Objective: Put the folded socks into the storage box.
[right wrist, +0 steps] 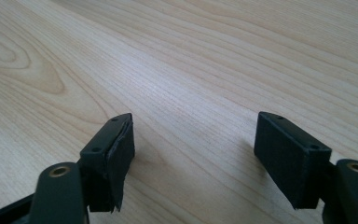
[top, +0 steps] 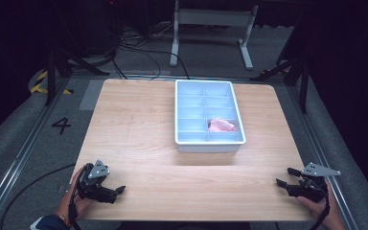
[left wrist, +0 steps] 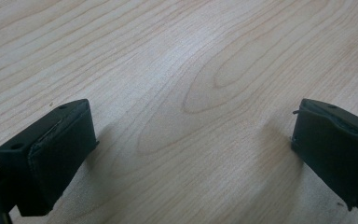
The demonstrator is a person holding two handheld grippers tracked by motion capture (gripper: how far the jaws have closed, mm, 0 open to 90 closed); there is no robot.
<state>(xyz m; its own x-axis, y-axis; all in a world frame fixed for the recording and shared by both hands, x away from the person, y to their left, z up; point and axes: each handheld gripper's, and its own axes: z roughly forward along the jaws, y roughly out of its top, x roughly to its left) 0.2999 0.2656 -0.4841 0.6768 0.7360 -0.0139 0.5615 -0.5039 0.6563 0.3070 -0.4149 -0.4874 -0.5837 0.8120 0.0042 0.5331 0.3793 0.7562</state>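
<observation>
- Resting at the tabletop's (top: 139, 139) near left corner, left gripper (top: 120, 190) has jaws wide apart, empty.
- Pink soft lump (top: 222, 125) lies in the divided tray's (top: 210, 145) right compartment; probably light, pliable, best pinched mid-body.
- Right gripper (top: 286, 177) jaws parted, empty.

A black "4" (top: 61, 125) stands on the grey floor (top: 38, 143) left of the table, and beyond it lies yellow-and-black hazard striping (top: 40, 82), which seems to be floor tape, though the dim view leaves that uncertain.
</observation>
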